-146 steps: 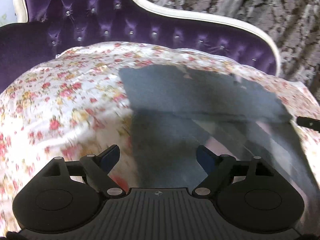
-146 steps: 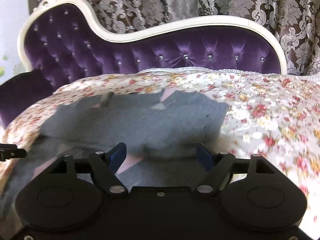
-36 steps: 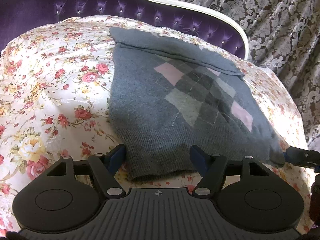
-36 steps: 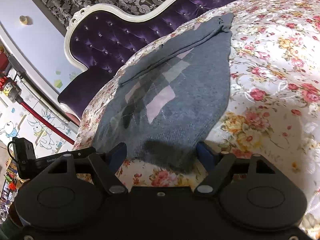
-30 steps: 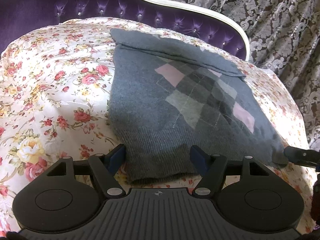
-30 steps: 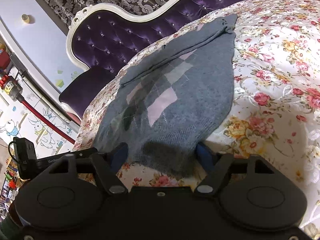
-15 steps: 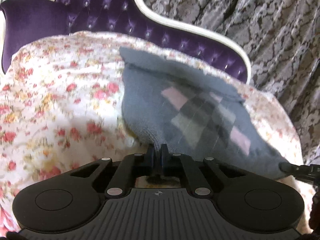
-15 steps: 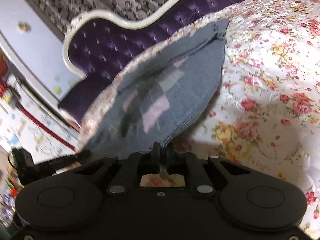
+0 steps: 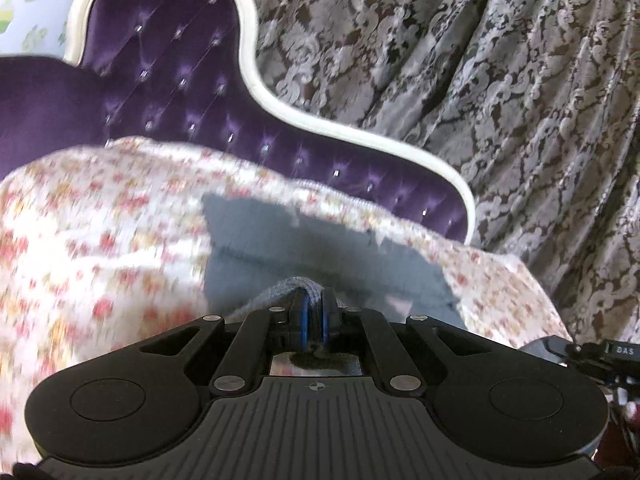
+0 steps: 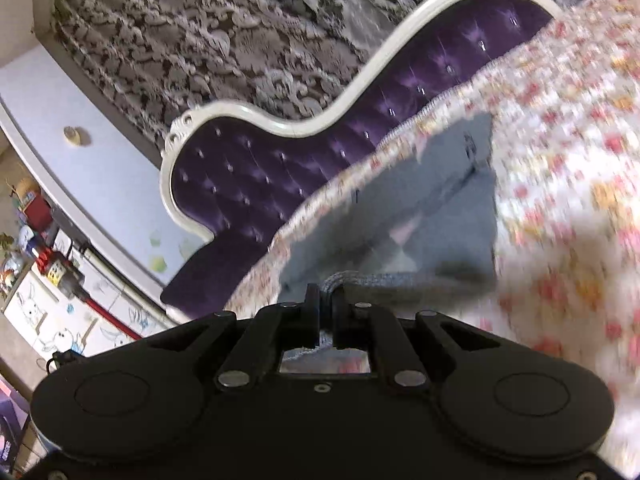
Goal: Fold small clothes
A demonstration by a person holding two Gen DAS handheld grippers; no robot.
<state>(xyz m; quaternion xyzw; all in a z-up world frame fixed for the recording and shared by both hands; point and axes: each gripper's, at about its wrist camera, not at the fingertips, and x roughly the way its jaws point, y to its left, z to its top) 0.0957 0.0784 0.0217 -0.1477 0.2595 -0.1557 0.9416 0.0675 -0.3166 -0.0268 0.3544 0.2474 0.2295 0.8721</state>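
Observation:
A small grey argyle sweater [image 9: 320,256] lies on the flowered bedspread [image 9: 100,240]. My left gripper [image 9: 314,300] is shut on its near ribbed hem, with grey knit pinched between the blue pads. In the right wrist view the same sweater [image 10: 420,216] stretches away toward the headboard. My right gripper [image 10: 326,300] is shut on the other near corner of the hem. Both held corners are raised off the bedspread, and the far part of the sweater still rests flat. The other gripper's black tip [image 9: 592,350] shows at the right edge of the left wrist view.
A purple tufted headboard [image 9: 168,92] with a cream frame curves behind the bed. Patterned grey curtains [image 9: 480,80] hang beyond it. In the right wrist view a pale wall [image 10: 72,160] and a cluttered shelf with toys [image 10: 36,240] stand at the left.
Both grippers went from open around the sweater's near hem to shut on it. Both then rose with the hem, so the near edge is lifted and the views tilt up toward the headboard.

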